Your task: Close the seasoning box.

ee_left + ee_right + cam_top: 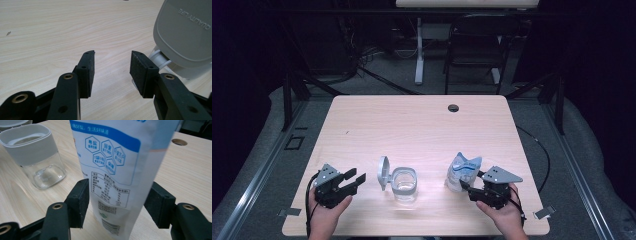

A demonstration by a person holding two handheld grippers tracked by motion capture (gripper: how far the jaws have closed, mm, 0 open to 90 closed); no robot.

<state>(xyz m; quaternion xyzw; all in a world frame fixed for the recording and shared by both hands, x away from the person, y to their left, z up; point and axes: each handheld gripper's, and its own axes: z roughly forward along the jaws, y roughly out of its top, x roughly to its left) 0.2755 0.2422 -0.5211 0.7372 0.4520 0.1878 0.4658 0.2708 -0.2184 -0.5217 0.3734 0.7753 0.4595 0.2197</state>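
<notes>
A white and blue pouch with printed text stands upright on the table at the right front. My right gripper has its jaws on either side of the pouch, and the pads stand just off its sides, so it is open. A clear glass jar with a grey collar sits left of the pouch, and its hinged grey lid is flipped up. The jar looks empty. My left gripper rests open left of the jar with nothing between its jaws, close to the raised lid.
The light wooden table has a round cable hole near its far edge. A dark folding chair and a white desk leg stand beyond the table. Tape marks sit on the floor at both front corners.
</notes>
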